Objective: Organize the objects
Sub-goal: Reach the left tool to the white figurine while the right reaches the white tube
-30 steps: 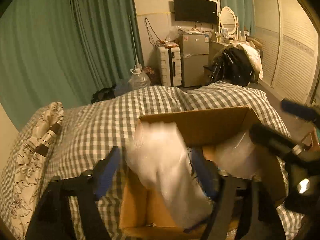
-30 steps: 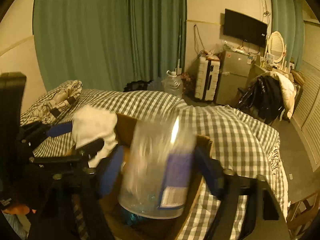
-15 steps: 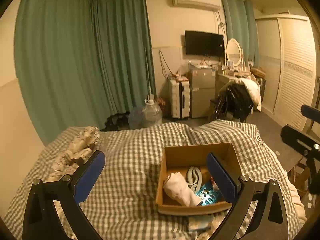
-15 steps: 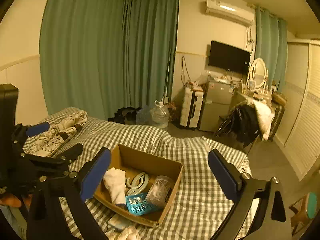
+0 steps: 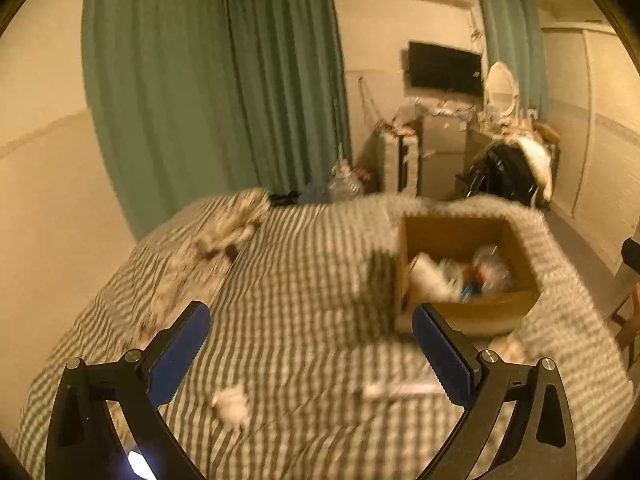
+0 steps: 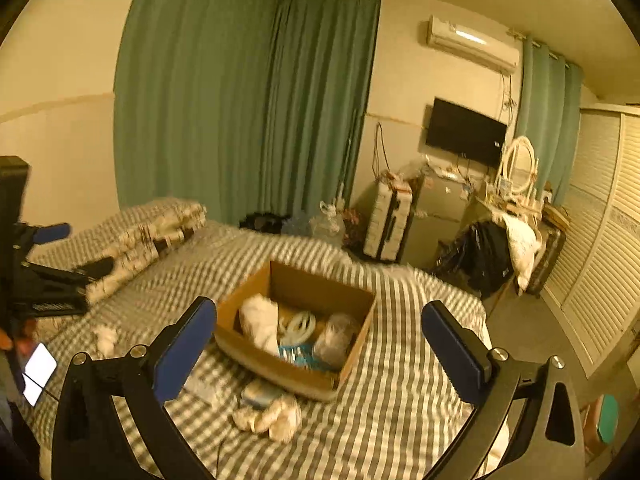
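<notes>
A cardboard box (image 6: pixel 304 280) (image 5: pixel 472 236) sits on the checked bed. It holds a white cloth (image 6: pixel 260 322), a clear plastic container (image 6: pixel 334 336), a white ring-shaped item and a blue pack. My left gripper (image 5: pixel 310 354) is open and empty, above the bed left of the box. My right gripper (image 6: pixel 320 346) is open and empty, raised in front of the box. Loose on the bed: a white wad (image 5: pixel 232 402), a flat pale item (image 5: pixel 400 390), a crumpled cloth (image 6: pixel 268 418) and a small pack (image 6: pixel 260 394).
Patterned pillows (image 6: pixel 152 232) lie at the bed's left. A lit phone (image 6: pixel 38 372) shows at the lower left. Green curtains (image 6: pixel 248 112), a suitcase (image 6: pixel 386 224), a fridge, a chair with clothes (image 6: pixel 492 256) and a wardrobe (image 6: pixel 604 248) stand beyond the bed.
Both grippers let go of the white cloth and the clear container into the box, opened, and pulled back and up. The left gripper has swung to the left.
</notes>
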A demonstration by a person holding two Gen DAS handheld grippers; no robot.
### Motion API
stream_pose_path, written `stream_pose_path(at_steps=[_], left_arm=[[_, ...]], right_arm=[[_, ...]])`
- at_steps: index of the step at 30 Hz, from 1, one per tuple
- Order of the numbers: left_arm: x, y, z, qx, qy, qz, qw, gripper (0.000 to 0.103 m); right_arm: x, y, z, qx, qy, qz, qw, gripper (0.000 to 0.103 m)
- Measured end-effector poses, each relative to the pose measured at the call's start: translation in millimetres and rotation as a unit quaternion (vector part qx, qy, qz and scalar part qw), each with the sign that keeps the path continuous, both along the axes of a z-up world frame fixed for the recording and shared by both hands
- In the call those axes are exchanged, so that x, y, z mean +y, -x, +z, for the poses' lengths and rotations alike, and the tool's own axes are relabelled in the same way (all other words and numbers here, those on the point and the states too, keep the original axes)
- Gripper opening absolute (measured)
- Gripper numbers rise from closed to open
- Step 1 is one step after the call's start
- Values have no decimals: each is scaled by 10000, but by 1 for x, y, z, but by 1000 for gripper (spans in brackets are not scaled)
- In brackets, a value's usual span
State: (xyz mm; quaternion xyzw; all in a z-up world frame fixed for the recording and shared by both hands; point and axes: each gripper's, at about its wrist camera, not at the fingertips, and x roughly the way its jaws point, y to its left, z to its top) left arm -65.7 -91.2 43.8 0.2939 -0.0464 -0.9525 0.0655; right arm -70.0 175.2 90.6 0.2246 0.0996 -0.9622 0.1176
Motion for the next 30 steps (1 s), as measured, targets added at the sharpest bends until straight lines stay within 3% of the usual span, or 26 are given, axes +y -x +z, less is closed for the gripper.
stream_pose_path(at_steps=[8,15,20,26,30], left_arm=[[-63,-23,-99,-653,-431,917,9927,103],[-102,-9,-158,-1086,-440,1269,9850,103],[-128,11,-186,-1246,-466,1277,9829,103],[-144,36,-214,-1516,-323,1173,9809,103],[-152,49,-230,-1654,-397,1065,9797,101]], right_arm=[[-6,16,-97,-848,-139,-182,9961,103],[-32,42,-146,-1342,-265,-197,9904,103],[-69,53,-159,-1424,-318,376,9886,103],[-129,71,-193,-1831,-688,1181,9735,102],[-155,80,-202,-1979,-608,1526,9664,100]])
